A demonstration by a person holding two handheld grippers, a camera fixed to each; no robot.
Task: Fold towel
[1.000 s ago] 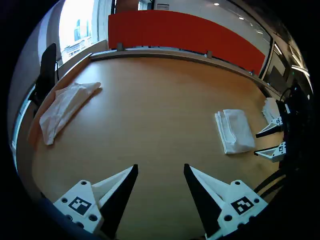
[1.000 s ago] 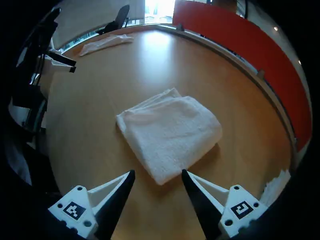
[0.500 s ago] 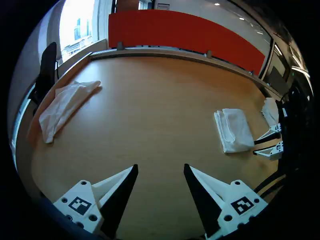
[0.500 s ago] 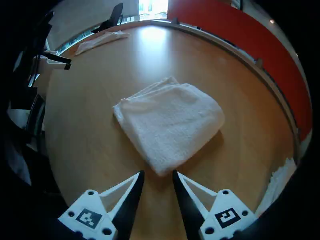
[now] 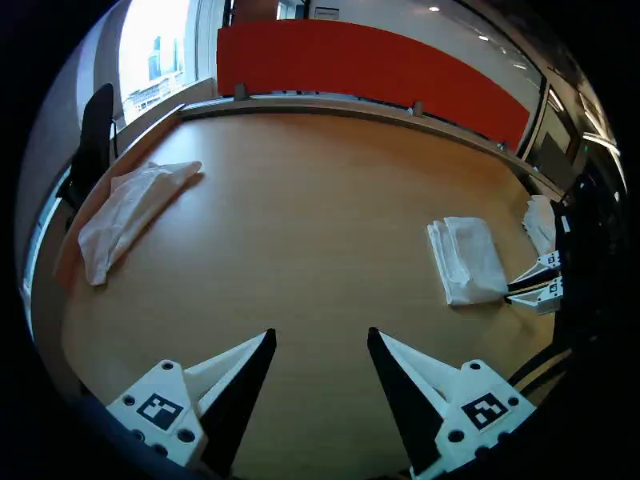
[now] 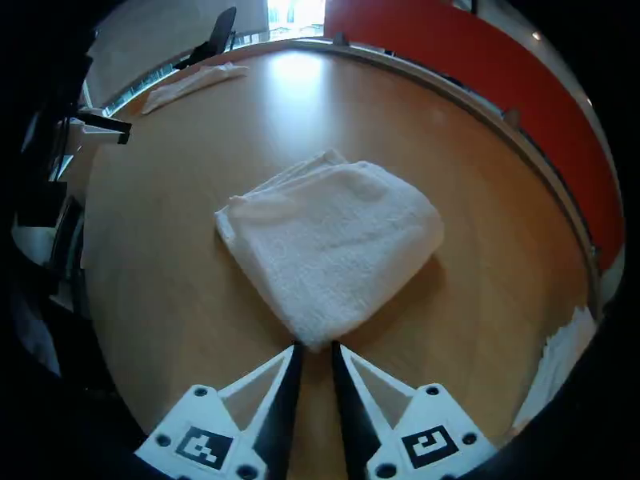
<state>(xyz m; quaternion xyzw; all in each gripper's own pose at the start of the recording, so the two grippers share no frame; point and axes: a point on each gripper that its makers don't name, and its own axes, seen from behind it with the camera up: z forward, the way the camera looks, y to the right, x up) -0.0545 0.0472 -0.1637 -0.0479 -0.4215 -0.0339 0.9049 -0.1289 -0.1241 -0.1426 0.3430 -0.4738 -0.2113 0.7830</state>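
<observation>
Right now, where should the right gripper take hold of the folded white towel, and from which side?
Probably the near corner of the folded towel, approached low along the table from the side of the right gripper. The towel lies flat in stacked layers, and that corner points straight at the narrow gap between the fingers.

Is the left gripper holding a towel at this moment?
No, the left gripper is open, with only bare table in its gap.
</observation>
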